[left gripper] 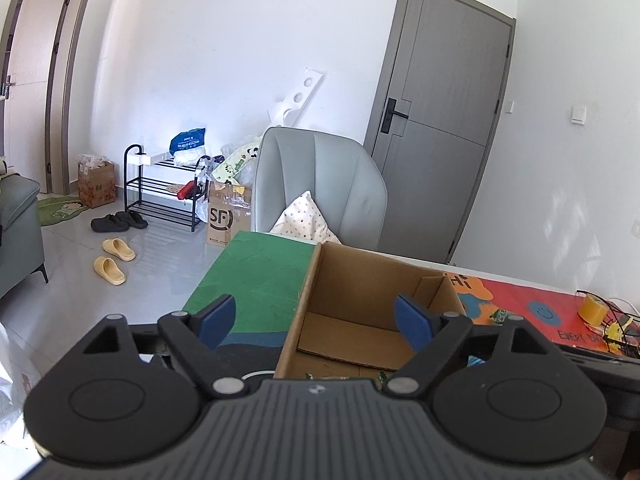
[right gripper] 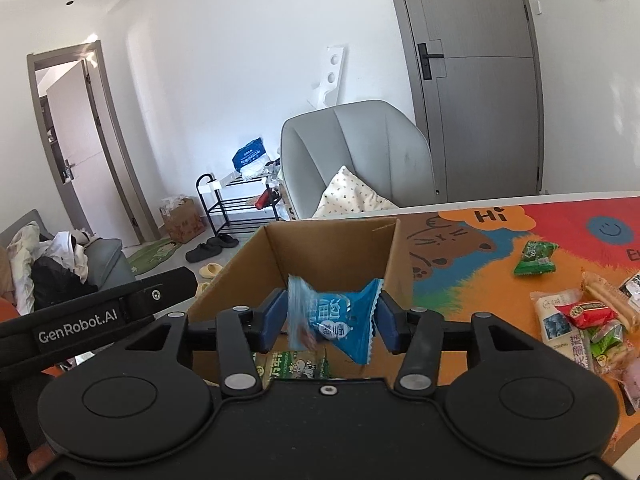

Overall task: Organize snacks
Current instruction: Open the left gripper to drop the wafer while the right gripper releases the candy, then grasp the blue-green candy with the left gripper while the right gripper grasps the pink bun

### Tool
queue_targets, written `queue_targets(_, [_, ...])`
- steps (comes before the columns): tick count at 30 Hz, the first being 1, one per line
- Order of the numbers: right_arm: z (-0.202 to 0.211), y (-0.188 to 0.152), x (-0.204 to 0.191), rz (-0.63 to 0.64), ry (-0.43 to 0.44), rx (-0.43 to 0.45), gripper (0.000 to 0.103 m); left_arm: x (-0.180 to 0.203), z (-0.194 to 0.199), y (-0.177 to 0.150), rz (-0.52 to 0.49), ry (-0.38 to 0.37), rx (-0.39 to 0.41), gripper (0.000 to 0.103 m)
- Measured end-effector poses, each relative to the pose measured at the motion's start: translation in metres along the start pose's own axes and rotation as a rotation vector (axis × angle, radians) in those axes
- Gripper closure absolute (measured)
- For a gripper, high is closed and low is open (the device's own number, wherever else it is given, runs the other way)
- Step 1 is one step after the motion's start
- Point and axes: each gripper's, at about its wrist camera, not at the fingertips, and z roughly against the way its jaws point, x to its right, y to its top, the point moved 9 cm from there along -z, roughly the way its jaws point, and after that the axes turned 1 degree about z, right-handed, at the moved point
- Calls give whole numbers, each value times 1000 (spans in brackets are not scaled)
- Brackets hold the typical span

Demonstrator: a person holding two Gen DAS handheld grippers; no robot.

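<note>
The right gripper (right gripper: 328,320) has its fingers closed on a blue snack packet (right gripper: 338,322) held over the open cardboard box (right gripper: 332,248), where a green-and-white wrapper (right gripper: 292,366) seems to lie on the bottom (mostly hidden by the gripper body). Only the right wrist view shows the loose snacks (right gripper: 588,322) and a green packet (right gripper: 535,258) on the worktop (right gripper: 480,280) right of the box. The left wrist view shows the left gripper (left gripper: 316,320), fingers spread wide and holding nothing, above the box's left wall.
</note>
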Motion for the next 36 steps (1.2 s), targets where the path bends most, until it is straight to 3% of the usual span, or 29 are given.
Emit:
queue_targets(6, [20,-1,21,-19,-41,20,41,11,2,-4,-9,-11,-13,13])
queue_targets(13, [46,-11,62,-59,-123,35,39,33,10,-10,-23,-37,-17,9])
queue_targets(17, [63,-16,88,-87,-177,60,27,54,16,-15,-46,-66,-13,5])
queue_targets(36, [109,-50,188,-211,-334,104,24,143,21,-54,-139,-141,-30,5])
